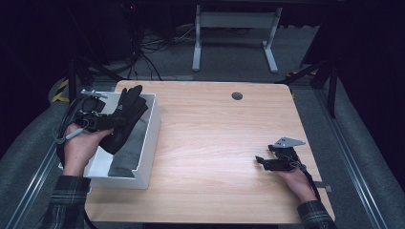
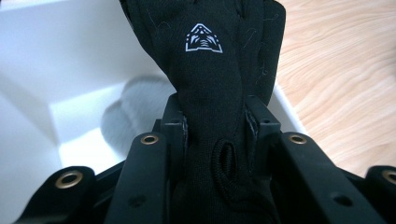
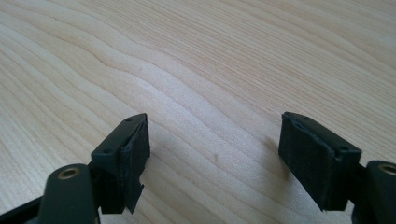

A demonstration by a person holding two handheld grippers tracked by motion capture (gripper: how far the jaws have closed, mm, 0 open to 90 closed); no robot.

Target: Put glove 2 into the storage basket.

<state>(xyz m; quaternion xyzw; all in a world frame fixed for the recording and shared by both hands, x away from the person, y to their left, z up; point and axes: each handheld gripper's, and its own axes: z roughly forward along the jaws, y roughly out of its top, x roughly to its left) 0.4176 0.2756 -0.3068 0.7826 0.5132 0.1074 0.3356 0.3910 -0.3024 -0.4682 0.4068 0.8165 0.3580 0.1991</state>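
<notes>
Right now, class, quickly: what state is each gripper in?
Left gripper: closed on the black fabric glove, above the white box.
Right gripper: open, holding nothing, above the light wooden table.

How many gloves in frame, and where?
2 that I can tell. One black glove is clamped in the left gripper above the white box. One grey glove lies inside that box. More could be hidden underneath.
</notes>
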